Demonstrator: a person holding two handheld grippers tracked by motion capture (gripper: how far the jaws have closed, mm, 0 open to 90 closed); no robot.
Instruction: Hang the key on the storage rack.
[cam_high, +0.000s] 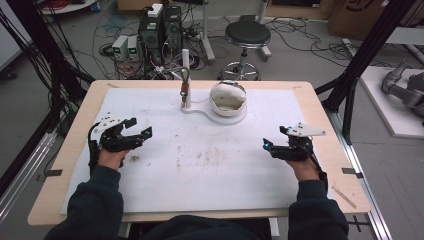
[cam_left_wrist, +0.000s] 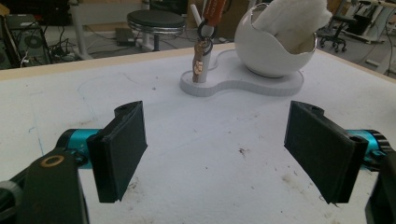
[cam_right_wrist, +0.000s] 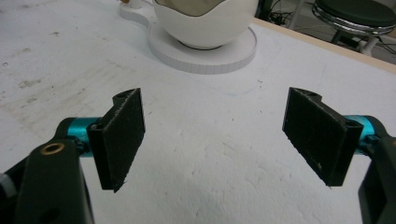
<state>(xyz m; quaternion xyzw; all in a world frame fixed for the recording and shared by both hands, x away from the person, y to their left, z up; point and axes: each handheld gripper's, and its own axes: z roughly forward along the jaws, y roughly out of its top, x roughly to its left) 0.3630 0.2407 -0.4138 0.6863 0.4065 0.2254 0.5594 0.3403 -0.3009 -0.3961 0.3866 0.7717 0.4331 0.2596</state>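
- Toward the table's far edge stands the white bowl (cam_high: 228, 99) on its base, key post (cam_high: 186, 80) beside it — roughly midway between both hands.
- Left gripper (cam_high: 142, 128) and right gripper (cam_high: 274, 138) rest near the side edges, jaws spread wide, holding nothing.

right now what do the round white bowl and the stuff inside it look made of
The bowl looks like glossy white ceramic or hard plastic: smooth, with a soft sheen and a jagged eggshell-like rim. The filling looks like matte white cotton or a soft cloth, judging by its fuzzy, lumpy surface.
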